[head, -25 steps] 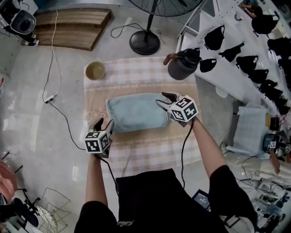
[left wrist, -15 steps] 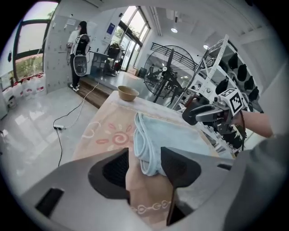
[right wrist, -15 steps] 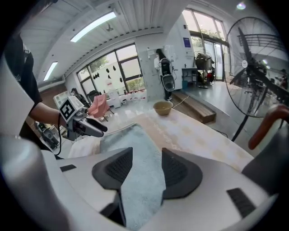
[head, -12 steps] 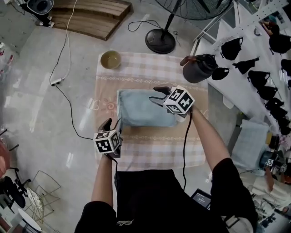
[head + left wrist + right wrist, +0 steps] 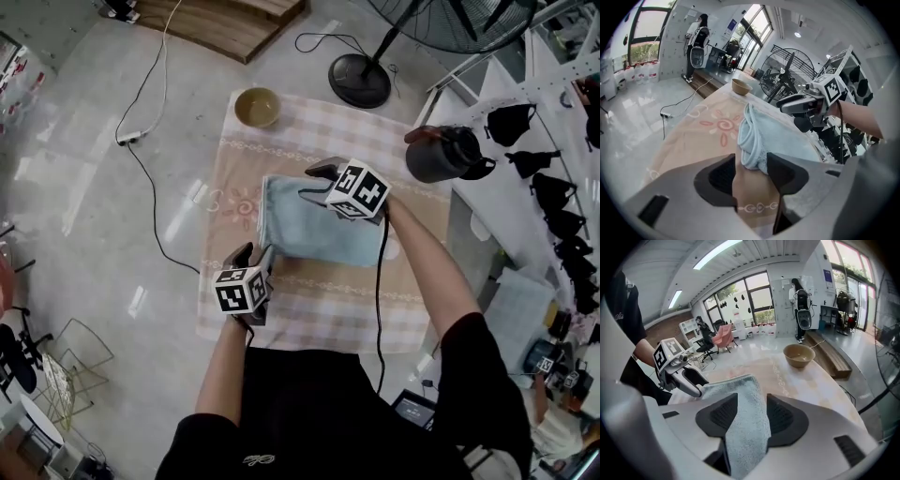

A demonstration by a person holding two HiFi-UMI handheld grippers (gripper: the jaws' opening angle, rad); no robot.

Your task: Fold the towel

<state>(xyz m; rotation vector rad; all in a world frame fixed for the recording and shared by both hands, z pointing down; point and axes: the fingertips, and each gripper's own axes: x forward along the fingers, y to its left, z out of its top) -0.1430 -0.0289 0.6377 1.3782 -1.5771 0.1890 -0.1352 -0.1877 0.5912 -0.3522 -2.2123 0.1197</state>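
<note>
Mid-fold: the right gripper point(image 5: 752, 405) is clamped on an edge of the light blue terry towel point(image 5: 309, 239), lifting it over the rest, which lies mid pink checked tablecloth point(image 5: 309, 305). The left gripper point(image 5: 751, 169) gapes at the towel's 7 o'clock corner, gripping nothing. Next it probably lays that edge flush at 9 o'clock; no readable writing anywhere.

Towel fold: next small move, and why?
Probably move the right gripper across to the left edge of the towel and lower it: its jaws pinch a raised towel edge above mid-towel, fold not yet laid. The left gripper is open at the near corner.
</note>
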